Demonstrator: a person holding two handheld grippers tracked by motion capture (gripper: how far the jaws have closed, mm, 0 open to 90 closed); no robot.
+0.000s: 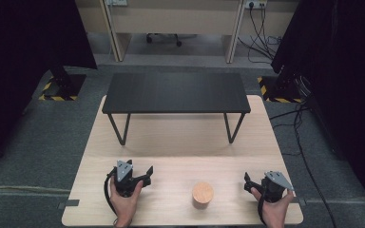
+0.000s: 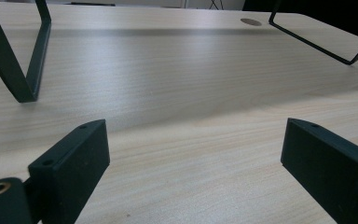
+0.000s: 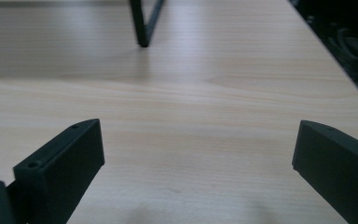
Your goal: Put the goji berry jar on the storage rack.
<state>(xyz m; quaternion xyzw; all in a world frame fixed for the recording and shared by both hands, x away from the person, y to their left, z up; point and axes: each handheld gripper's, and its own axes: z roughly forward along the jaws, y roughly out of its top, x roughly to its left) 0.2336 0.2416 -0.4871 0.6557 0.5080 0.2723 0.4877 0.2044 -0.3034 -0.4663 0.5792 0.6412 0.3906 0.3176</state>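
The left tongs (image 1: 140, 172) rest on the bench (image 1: 180, 142), jaws wide apart, holding nothing. Between the tongs stands a short wooden cylinder (image 1: 203, 194), upright, near the front edge, before the black stand (image 1: 176, 92). It looks stiff, light, smooth; grip across its round sides. The right tongs (image 1: 249, 181) gape equally, empty.

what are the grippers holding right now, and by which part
Nothing is held. The left gripper and right gripper both stand open over bare table. The wooden cylinder sits untouched between them.
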